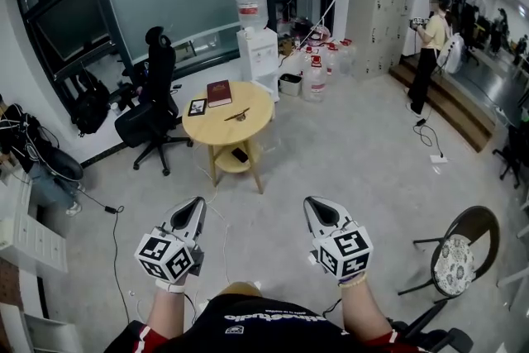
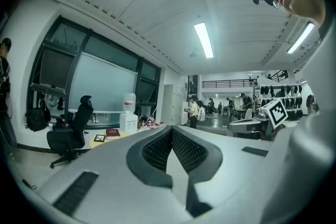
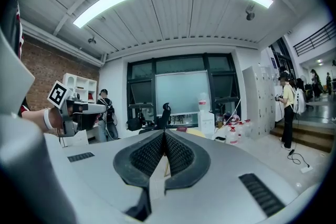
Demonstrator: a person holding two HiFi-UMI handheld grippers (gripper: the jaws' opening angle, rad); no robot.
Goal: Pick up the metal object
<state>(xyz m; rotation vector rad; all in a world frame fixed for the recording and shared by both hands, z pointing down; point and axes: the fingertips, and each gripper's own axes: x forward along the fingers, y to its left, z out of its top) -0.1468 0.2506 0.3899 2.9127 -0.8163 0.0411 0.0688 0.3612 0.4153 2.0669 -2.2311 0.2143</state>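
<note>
A small metal object (image 1: 237,115) lies on the round wooden table (image 1: 256,113) far ahead of me, next to a red book (image 1: 219,93) and a small black frame (image 1: 197,107). Both grippers hang low over the floor near my body, well short of the table. The left gripper (image 1: 198,202) is shut with nothing between its jaws, and its tip (image 2: 170,127) points toward the room. The right gripper (image 1: 312,202) is also shut and empty, as the right gripper view (image 3: 164,132) confirms. In the gripper views the metal object is not visible.
A black office chair (image 1: 153,107) stands left of the table, with a water dispenser (image 1: 256,45) and water bottles (image 1: 318,66) behind it. A person (image 1: 430,45) stands at the back right. A cushioned chair (image 1: 455,260) sits at my right, white drawers (image 1: 25,236) at my left. Cables trail on the floor.
</note>
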